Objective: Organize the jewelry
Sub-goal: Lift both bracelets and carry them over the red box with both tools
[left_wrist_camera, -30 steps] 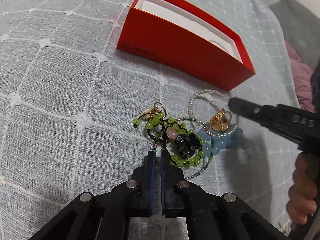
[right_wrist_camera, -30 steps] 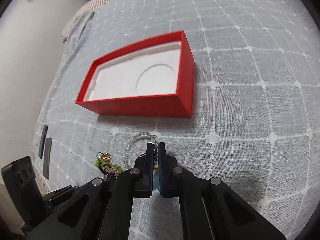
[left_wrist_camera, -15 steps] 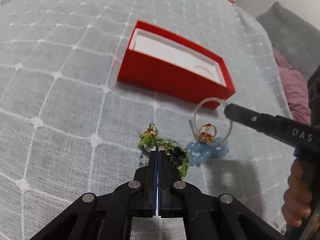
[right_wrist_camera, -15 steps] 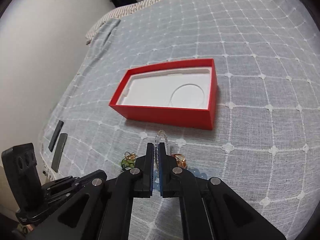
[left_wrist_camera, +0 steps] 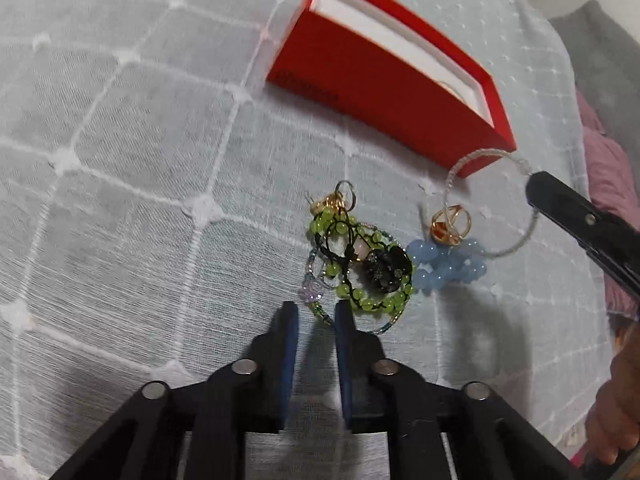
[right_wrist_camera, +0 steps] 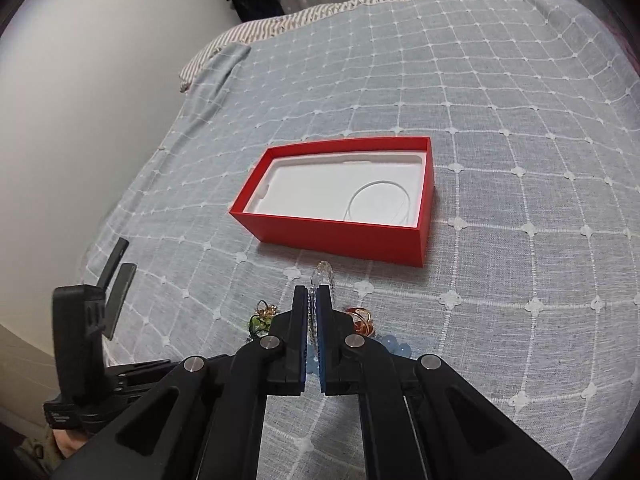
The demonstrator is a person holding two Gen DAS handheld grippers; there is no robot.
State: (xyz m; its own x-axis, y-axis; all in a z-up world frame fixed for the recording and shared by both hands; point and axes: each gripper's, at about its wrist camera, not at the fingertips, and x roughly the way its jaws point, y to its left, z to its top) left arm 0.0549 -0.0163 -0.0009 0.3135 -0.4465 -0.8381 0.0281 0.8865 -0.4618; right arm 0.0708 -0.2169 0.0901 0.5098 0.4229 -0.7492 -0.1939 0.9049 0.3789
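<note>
An open red box (right_wrist_camera: pixel 340 236) with a white insert lies on the grey checked bedspread. In front of it is a jewelry pile: a green bead bracelet (left_wrist_camera: pixel 360 268) with a dark charm, a blue bead bracelet (left_wrist_camera: pixel 444 266) and a gold ring (left_wrist_camera: pixel 452 224). My left gripper (left_wrist_camera: pixel 316 314) is just short of the green bracelet. Its jaws are opening, and a thin seed-bead strand lies at the gap, not pinched. My right gripper (right_wrist_camera: pixel 313 298) is shut on a clear bead bracelet (right_wrist_camera: pixel 324 272), whose loop (left_wrist_camera: pixel 490 200) hangs over the ring. The right gripper's tip (left_wrist_camera: pixel 536 186) shows there too.
Two dark flat bars (right_wrist_camera: pixel 120 280) lie near the bed's left edge, by a pale wall. Pink and grey fabric (left_wrist_camera: pixel 608 168) lies beyond the right edge. A person's hand (left_wrist_camera: pixel 616 412) holds the right gripper. The left gripper's body (right_wrist_camera: pixel 80 340) sits at lower left.
The left jaws have parted from shut, and that view has come closer to the pile. The right gripper has risen with the clear bracelet, so the box looks farther away.
</note>
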